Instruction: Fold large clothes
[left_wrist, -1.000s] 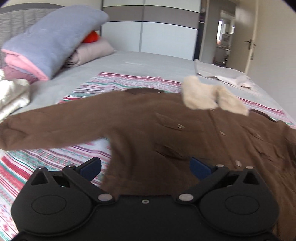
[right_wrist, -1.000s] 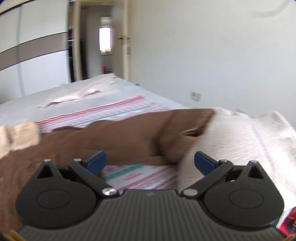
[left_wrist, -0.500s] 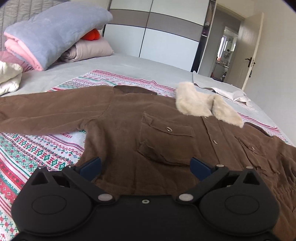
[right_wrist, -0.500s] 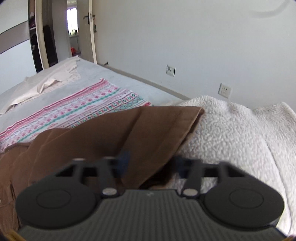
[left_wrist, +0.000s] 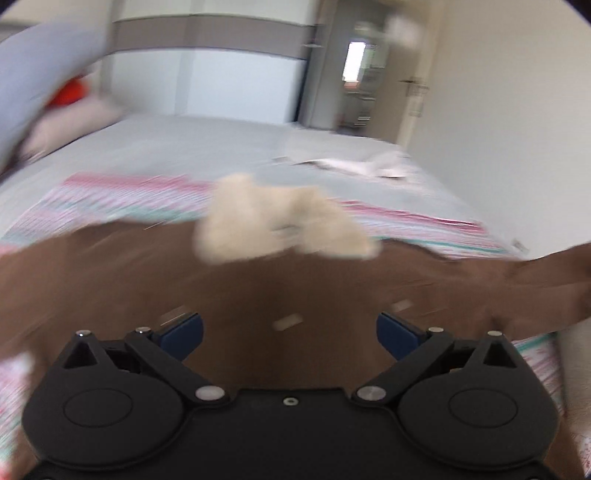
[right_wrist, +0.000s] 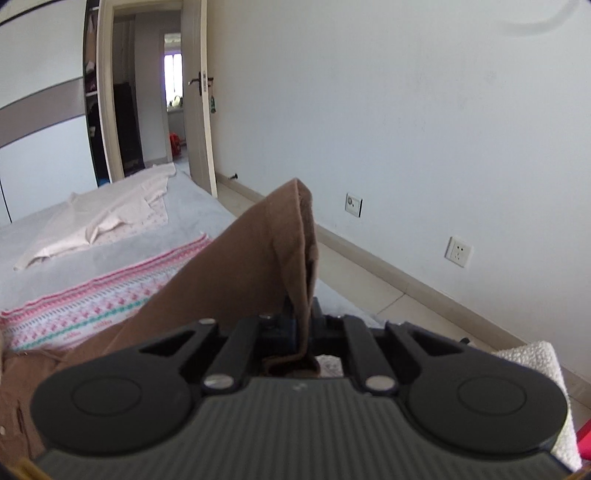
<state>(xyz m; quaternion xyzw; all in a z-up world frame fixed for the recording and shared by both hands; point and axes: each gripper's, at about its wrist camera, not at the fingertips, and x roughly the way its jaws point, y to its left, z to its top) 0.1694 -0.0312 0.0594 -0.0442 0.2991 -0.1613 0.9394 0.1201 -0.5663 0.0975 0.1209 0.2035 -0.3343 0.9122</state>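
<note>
A brown corduroy jacket (left_wrist: 258, 288) with a cream fleece collar (left_wrist: 280, 229) lies spread on a striped blanket (left_wrist: 424, 225) on the bed; the left wrist view is blurred by motion. My left gripper (left_wrist: 290, 330) hovers over the jacket's front. Its jaws stand wide and are closing, with only the cloth lying below them. My right gripper (right_wrist: 301, 325) is shut on the jacket's sleeve (right_wrist: 266, 251) and holds its cuff end raised above the bed edge. The sleeve stretches back to the left toward the jacket body.
A pale cloth (right_wrist: 110, 218) lies crumpled on the grey sheet (left_wrist: 203, 147) at the far corner. Folded bedding (left_wrist: 37, 74) is piled at the far left. A white fleecy blanket (right_wrist: 535, 354) sits at the right bed edge. Beyond it are floor, a wall with sockets (right_wrist: 458, 251) and a door.
My right gripper has shut on the sleeve end and lifted it off the white fleecy blanket. The left view has swung right across the jacket and is now blurred.
</note>
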